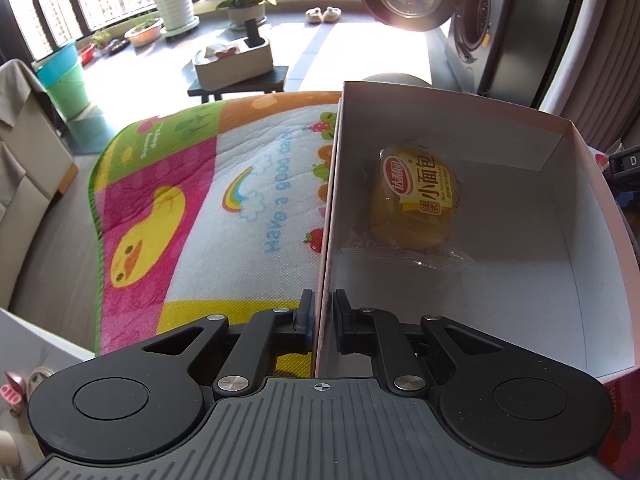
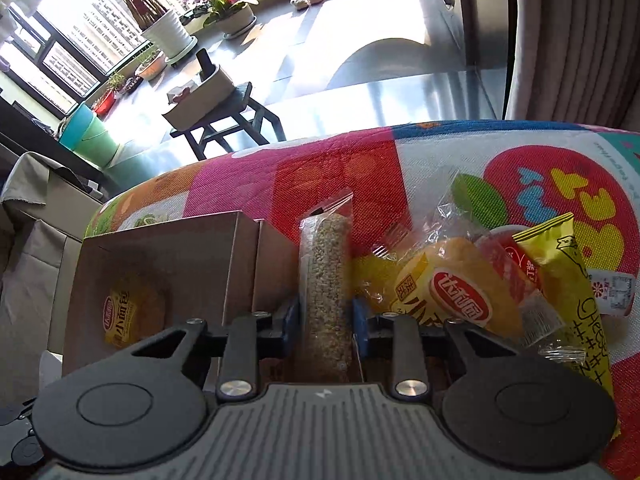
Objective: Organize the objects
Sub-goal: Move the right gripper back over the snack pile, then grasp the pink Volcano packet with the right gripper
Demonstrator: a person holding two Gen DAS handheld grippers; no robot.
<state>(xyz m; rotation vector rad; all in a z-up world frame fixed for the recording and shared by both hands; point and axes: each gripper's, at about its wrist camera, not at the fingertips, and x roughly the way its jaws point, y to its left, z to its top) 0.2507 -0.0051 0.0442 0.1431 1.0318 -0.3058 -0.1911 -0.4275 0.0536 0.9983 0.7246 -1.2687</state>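
Note:
A white cardboard box [image 1: 580, 248] stands on a colourful play mat [image 1: 208, 200]. Inside it lies one yellow wrapped bun [image 1: 414, 200]. My left gripper [image 1: 323, 312] is shut on the box's left wall, one finger on each side. In the right wrist view, my right gripper [image 2: 326, 316] is shut on a long clear-wrapped grain bar [image 2: 326, 280], held upright beside the box [image 2: 168, 256]. To its right lies a pile of snacks: another yellow bun [image 2: 452, 296], a red packet [image 2: 508, 264] and a yellow cheese-stick packet [image 2: 576, 292].
Beyond the mat [image 2: 280, 176], a dark stool [image 1: 240, 84] carries a tissue box. Potted plants [image 1: 174, 0] line the window. A washing machine [image 1: 476, 20] with its door open stands at the far right. A grey sofa [image 1: 28, 168] is on the left.

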